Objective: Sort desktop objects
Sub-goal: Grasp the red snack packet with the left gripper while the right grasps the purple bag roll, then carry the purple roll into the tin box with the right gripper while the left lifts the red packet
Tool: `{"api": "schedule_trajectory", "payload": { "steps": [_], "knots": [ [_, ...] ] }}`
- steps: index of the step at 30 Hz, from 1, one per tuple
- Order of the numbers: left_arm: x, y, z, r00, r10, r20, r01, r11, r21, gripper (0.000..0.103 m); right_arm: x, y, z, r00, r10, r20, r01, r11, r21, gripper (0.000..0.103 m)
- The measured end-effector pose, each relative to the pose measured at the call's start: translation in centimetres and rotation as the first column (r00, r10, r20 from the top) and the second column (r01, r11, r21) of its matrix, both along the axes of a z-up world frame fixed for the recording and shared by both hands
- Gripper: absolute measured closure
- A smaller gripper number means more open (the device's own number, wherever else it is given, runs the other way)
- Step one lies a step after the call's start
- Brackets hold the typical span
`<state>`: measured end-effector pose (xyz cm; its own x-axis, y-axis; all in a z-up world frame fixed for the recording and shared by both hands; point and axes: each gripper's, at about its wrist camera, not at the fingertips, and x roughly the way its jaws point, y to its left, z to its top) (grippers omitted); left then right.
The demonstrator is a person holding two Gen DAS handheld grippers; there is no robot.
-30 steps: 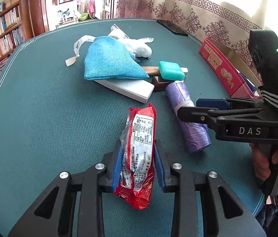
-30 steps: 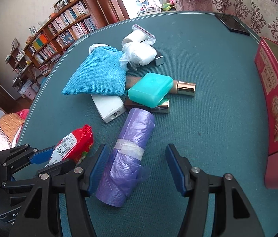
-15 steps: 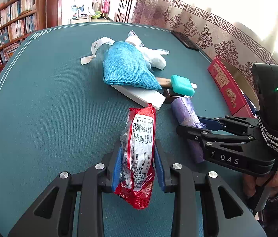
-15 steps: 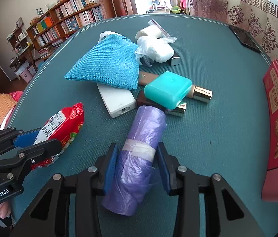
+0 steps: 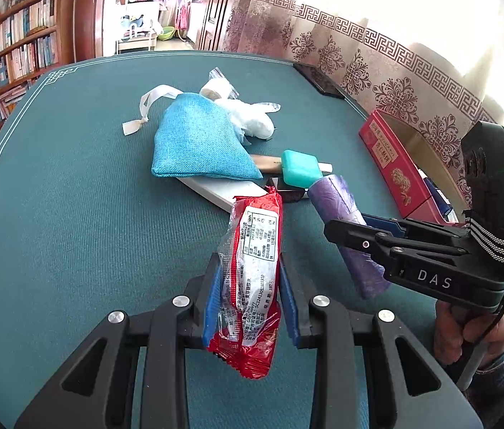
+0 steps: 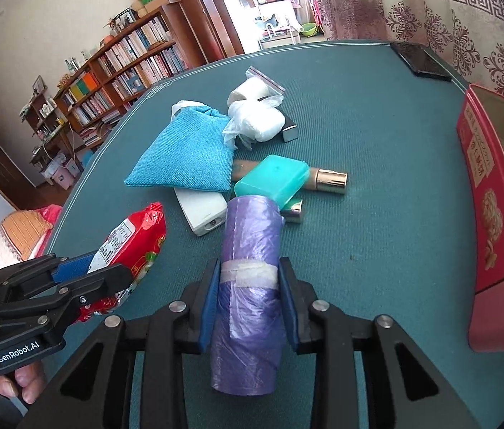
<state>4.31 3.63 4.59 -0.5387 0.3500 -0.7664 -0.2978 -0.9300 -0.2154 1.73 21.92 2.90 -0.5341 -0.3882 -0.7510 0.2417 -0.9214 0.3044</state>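
The left gripper [image 5: 248, 300] is clamped on a red snack packet [image 5: 252, 279]. Its two blue pads press the packet from both sides near the lower half. The packet is shiny red foil with a white label of small print on the face, and its crimped lower end hangs under the pads. Its top end points toward 12 o'clock, to the pile in the middle of the table.

The right gripper [image 6: 248, 304] has its jaws closing on a purple roll of plastic bags [image 6: 248, 286], and the blue pads already touch the roll on both sides. The roll is a pale violet cylinder, wrinkled, with a band of whitish tape around it just where the pads meet it. In the right wrist view its far end points to 12 o'clock and reaches the teal case [image 6: 270, 180].

Outward from the roll, the teal case lies across a brown tube with a gold cap [image 6: 327, 180]. At about 11 o'clock from the case there is a blue cloth pouch [image 6: 187, 159] which lies on a white flat box [image 6: 202, 211]. Behind the pouch, toward 12 o'clock, there are white wrapped bundles in clear plastic [image 6: 257, 119].

At 3 o'clock in the right wrist view stands an open red box [image 6: 491, 221], at the edge of the green table [image 6: 377, 136]. A dark phone [image 6: 420, 60] lies far at 1 o'clock.
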Motion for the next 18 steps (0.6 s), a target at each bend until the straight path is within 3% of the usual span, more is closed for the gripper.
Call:
{"api": "schedule_trajectory", "payload": {
  "steps": [18],
  "knots": [
    [-0.6, 6.5, 3.1, 0.989, -0.128, -0.067, 0.127, 0.992, -0.028, 0.07, 1.0, 7.9, 3.7, 0.975, -0.191, -0.11, 0.187, 0.981, -0.042, 0.068]
  ]
}}
